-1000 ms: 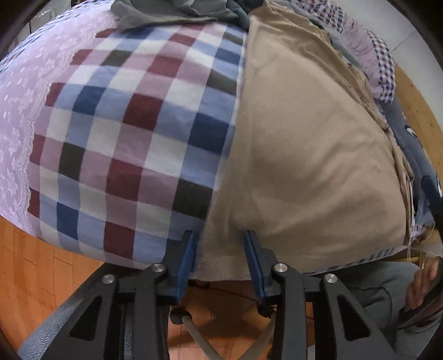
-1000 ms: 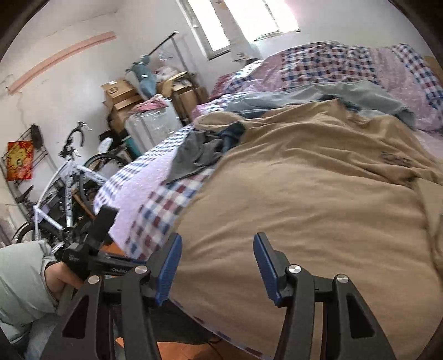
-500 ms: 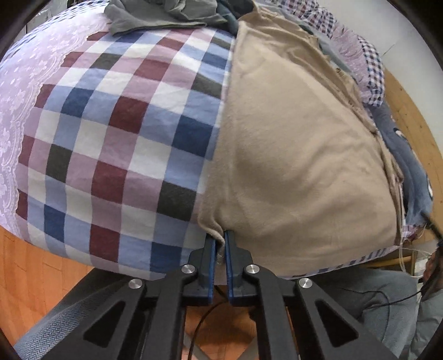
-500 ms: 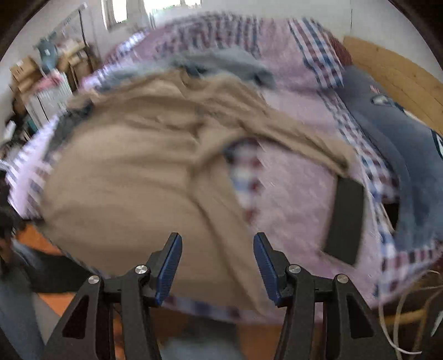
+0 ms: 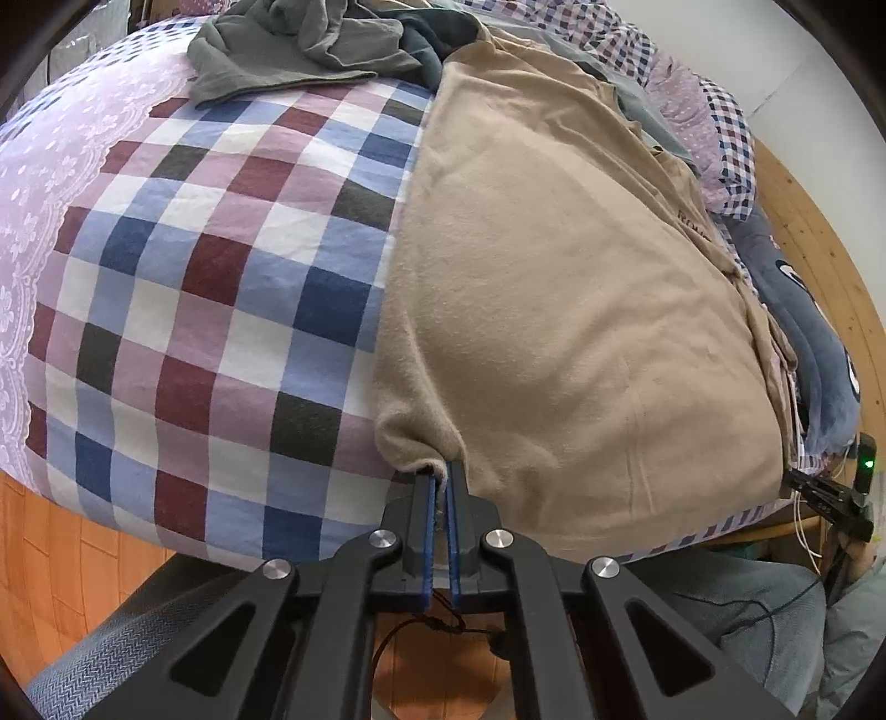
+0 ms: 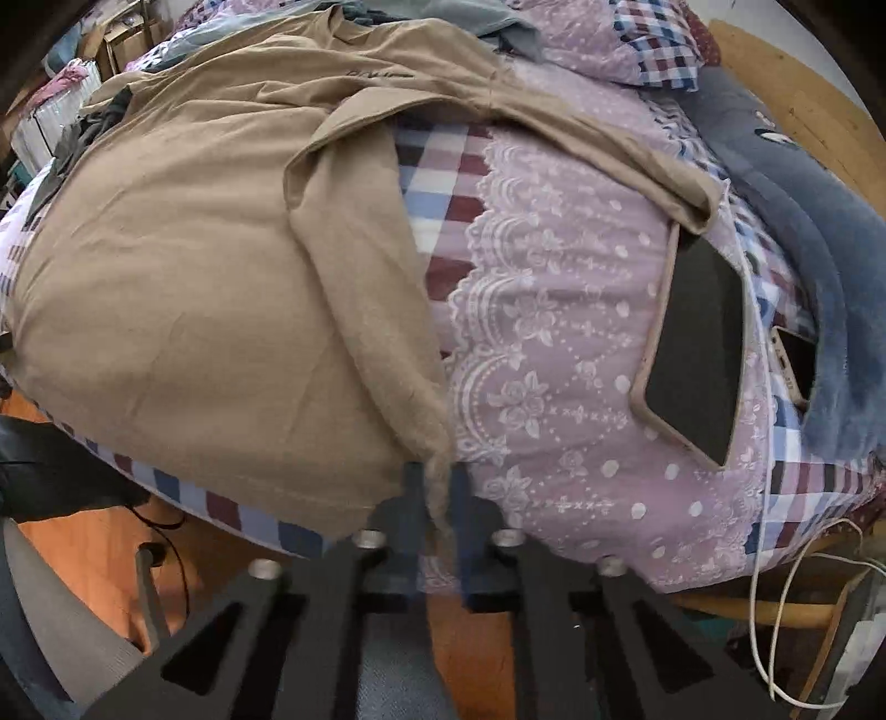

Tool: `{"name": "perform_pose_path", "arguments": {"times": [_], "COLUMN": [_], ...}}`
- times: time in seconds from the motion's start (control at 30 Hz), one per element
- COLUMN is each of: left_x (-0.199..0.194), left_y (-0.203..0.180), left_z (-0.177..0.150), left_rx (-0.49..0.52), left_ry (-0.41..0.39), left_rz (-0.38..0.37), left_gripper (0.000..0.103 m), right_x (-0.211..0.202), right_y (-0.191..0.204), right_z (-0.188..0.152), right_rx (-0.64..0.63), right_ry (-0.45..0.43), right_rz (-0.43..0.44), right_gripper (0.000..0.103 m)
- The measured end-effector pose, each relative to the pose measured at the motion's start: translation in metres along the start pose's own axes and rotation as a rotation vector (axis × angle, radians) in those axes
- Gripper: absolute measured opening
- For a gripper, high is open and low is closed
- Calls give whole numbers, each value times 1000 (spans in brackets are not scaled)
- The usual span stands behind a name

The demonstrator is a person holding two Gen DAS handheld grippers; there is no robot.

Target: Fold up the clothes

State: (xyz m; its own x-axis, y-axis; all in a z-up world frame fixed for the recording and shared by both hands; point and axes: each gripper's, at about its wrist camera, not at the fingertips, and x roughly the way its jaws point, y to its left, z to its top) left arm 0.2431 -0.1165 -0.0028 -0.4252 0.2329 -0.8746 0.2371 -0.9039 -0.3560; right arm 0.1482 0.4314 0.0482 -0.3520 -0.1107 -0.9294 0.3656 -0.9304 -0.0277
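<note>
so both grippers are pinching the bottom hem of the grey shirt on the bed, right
Not the grey one. The left gripper and right gripper both pinch the hem of the tan shirt, as each wrist view shows. The grey shirt lies crumpled and untouched at the far side in the left wrist view.

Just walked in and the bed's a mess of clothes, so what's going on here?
A person is folding a tan shirt spread on the bed, with a claw in each hand. The left claw is shut on one bottom corner of it. The right claw, blurred, looks shut on the other corner. A phone lies on the bed beside the shirt's sleeve. No fold is made yet.
</note>
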Motion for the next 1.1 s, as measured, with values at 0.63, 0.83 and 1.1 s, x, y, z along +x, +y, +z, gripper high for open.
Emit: {"name": "perform_pose_path", "arguments": {"times": [0.63,0.83,1.1], "left_x": [-43,-44,-50], "left_y": [45,40,35], "left_z": [-3,0,4], "left_rx": [-221,-216,-212], "left_ry": [-140,-167,-223], "left_rz": [-53,-33,-21], "left_gripper": [1,2,42], "right_x": [-8,-23,-48], "right_y": [-22,-33,-15], "right_z": [-30,-24,24], "right_rx": [186,273,385], "right_ry": [114,31,-263], "right_rz": [35,-12,65], "right_gripper": [3,20,42]}}
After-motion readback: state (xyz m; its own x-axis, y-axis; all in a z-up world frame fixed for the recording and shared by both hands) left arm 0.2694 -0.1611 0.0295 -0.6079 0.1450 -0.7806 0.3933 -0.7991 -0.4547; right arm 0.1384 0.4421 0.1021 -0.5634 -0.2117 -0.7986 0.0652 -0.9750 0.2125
